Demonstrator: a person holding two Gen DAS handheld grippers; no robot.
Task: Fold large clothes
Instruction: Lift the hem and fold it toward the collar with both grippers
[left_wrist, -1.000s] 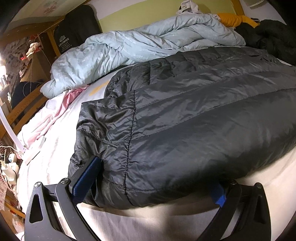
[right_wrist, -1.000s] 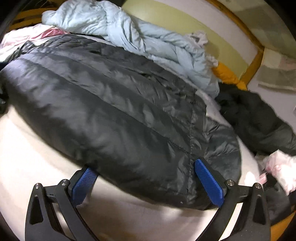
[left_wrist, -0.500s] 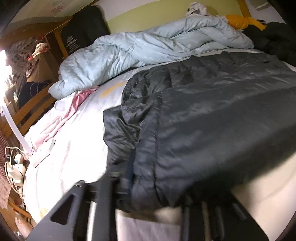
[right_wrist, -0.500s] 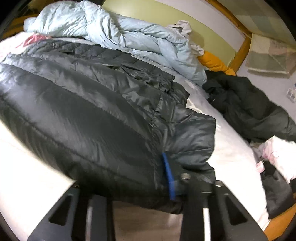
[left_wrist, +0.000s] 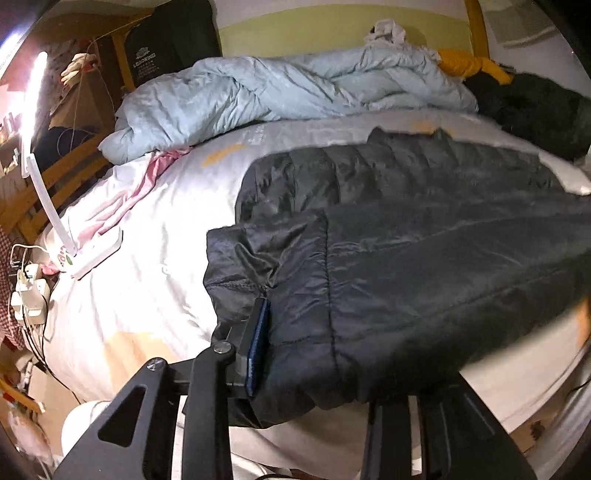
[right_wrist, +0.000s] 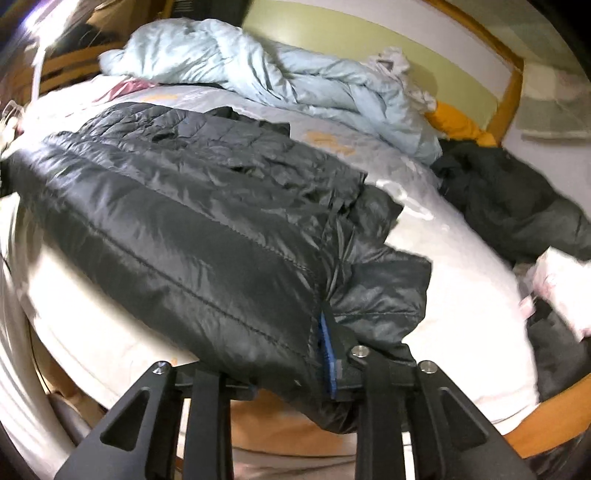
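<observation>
L gripper (left_wrist: 295, 354): jaws clenched on the near L corner of the dark puffer jacket (left_wrist: 424, 258); one blue pad (left_wrist: 258, 350) shows pressed flat against the fabric, the other finger is buried under the hem. R gripper (right_wrist: 306, 354): likewise clamped on the jacket (right_wrist: 192, 229) at its near R corner, blue pad (right_wrist: 328, 354) edge-on against the seam, a loose flap of quilted fabric draped over the R finger. Jacket: held by both near corners, hem raised off the mattress and hanging toward the cameras; the far part lies on the white bed sheet (left_wrist: 147, 277), spread wide across the bed. Behind it, well apart, a crumpled pale-blue duvet (left_wrist: 277, 88) is heaped along the headboard side. Pink cloth (left_wrist: 144, 184) lies at the duvet's L end. Black garment (right_wrist: 509, 206) is piled at the far R of the bed, just beside an orange-yellow item (right_wrist: 458, 125). Wooden bed frame (right_wrist: 546, 417) shows at R edge. L of the bed: lit lamp strip (left_wrist: 33, 92) and a power strip w/ plugs (left_wrist: 29, 295).
</observation>
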